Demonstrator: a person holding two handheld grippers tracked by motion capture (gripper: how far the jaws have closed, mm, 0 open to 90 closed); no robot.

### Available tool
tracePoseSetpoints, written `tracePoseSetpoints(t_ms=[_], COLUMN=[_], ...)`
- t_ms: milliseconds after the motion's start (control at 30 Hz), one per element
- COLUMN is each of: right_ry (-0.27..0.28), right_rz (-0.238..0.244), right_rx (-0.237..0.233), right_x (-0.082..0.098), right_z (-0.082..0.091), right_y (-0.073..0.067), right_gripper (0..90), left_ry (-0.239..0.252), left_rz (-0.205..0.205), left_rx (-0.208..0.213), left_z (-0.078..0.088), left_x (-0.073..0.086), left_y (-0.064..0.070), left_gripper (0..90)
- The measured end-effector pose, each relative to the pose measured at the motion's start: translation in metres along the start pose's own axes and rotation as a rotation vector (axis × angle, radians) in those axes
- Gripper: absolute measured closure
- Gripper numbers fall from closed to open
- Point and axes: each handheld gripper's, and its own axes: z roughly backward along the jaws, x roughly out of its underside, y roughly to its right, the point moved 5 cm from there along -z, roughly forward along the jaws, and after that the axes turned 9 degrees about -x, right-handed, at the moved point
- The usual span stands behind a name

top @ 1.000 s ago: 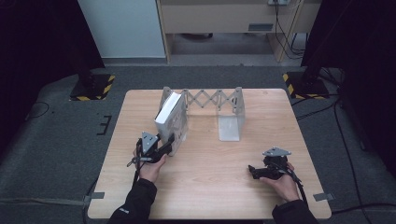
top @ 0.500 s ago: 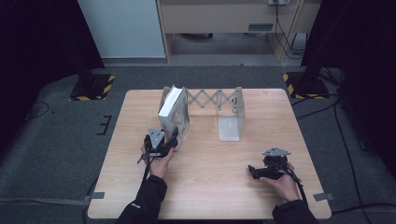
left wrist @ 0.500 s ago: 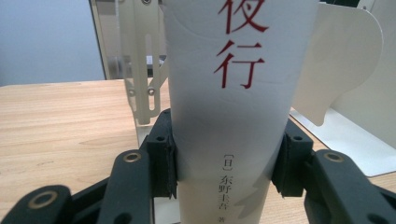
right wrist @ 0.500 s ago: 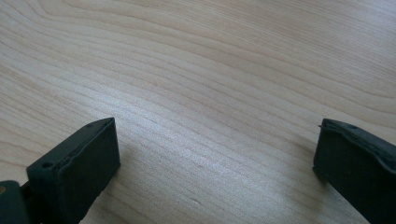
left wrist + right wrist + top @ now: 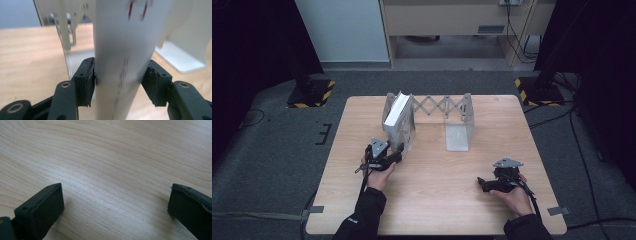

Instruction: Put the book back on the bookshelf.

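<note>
Jaws of the left hand-held gripper (image 5: 120, 77) are pressing on the two covers of a white book (image 5: 120, 37), one pad against each side, and they have just been opening a little, so the clamp is loosening with the book between them. From the high view this hand-held gripper (image 5: 399, 150) is reaching forward from the person's left hand to the near edge of the book (image 5: 396, 112). The book is standing on edge, leaning slightly, at the left end of a pale accordion book rack (image 5: 442, 106) toward the far side of the counter (image 5: 437, 210).

The right hand-held gripper (image 5: 482, 184) is lying low over bare wood near the person, well apart from the rack, with its jaws wide apart and nothing between them (image 5: 115, 202).

It looks as if the person is shelving the book and is now letting it go. The next move is calling for care: opening the pads fully, then drawing the hand straight back so neither pad is dragging a cover. Because the book is leaning, it could tip out of the rack if it is released carelessly.
</note>
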Motion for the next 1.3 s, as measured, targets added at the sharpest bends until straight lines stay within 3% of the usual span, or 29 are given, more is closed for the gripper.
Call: tracePoseSetpoints(t_ms=[100,433,600,767,933,1133,1300], right_ry=[0.000,0.000,0.000,0.003,0.003,0.002,0.002], right_rz=[0.000,0.000,0.000,0.000,0.000,0.002,0.001], right_rx=[0.000,0.000,0.000,0.001,0.001,-0.001,-0.001], right_x=[0.000,0.000,0.000,0.000,0.000,0.000,0.000], right_z=[0.000,0.000,0.000,0.000,0.000,0.000,0.000], right_y=[0.000,0.000,0.000,0.000,0.000,0.000,0.000], right_gripper=[0.7,0.7,0.7,0.7,0.7,0.7,0.7], left_ry=[-0.008,-0.001,0.013,0.000,-0.008,0.015,-0.009], left_rz=[0.016,0.008,0.031,0.027,0.038,0.053,0.046], left_rx=[0.010,0.011,0.030,0.041,0.036,0.024,0.028], left_z=[0.004,0.001,-0.009,-0.021,-0.028,-0.035,-0.044], left_x=[0.002,0.002,0.001,-0.002,-0.006,-0.007,-0.012], left_y=[-0.002,0.006,0.014,0.024,0.023,0.024,0.024], left_gripper=[49.6,49.9,46.9,42.9,42.7,42.6,42.0])
